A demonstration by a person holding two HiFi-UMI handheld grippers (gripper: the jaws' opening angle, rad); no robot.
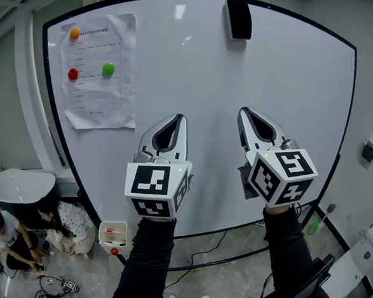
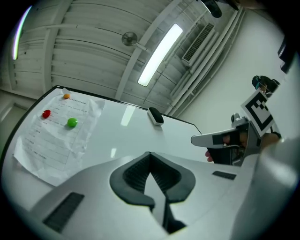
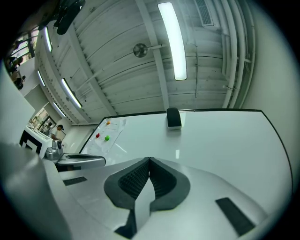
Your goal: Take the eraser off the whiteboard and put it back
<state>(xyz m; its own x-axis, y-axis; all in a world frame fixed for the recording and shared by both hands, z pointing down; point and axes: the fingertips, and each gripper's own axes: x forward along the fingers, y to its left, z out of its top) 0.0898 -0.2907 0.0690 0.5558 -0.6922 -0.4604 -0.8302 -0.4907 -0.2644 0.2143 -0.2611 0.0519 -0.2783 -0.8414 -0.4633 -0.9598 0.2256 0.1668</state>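
Note:
A black eraser [image 1: 238, 18] sticks to the whiteboard [image 1: 297, 93] near its top edge, right of centre; it also shows as the eraser [image 2: 155, 116] in the left gripper view and the eraser [image 3: 174, 118] in the right gripper view. Both grippers point up at the board, well below the eraser. My left gripper [image 1: 180, 118] is shut with nothing in it, its tips meeting at the left gripper [image 2: 149, 153]. My right gripper [image 1: 241, 111] is shut and empty too, seen closed at the right gripper [image 3: 149, 159].
A crumpled paper sheet [image 1: 98, 72] hangs at the board's upper left under an orange magnet [image 1: 74, 32], a red magnet [image 1: 73, 74] and a green magnet [image 1: 108, 69]. People [image 1: 14, 230] sit on the floor at lower left. A small white box [image 1: 113, 234] and cables lie below the board.

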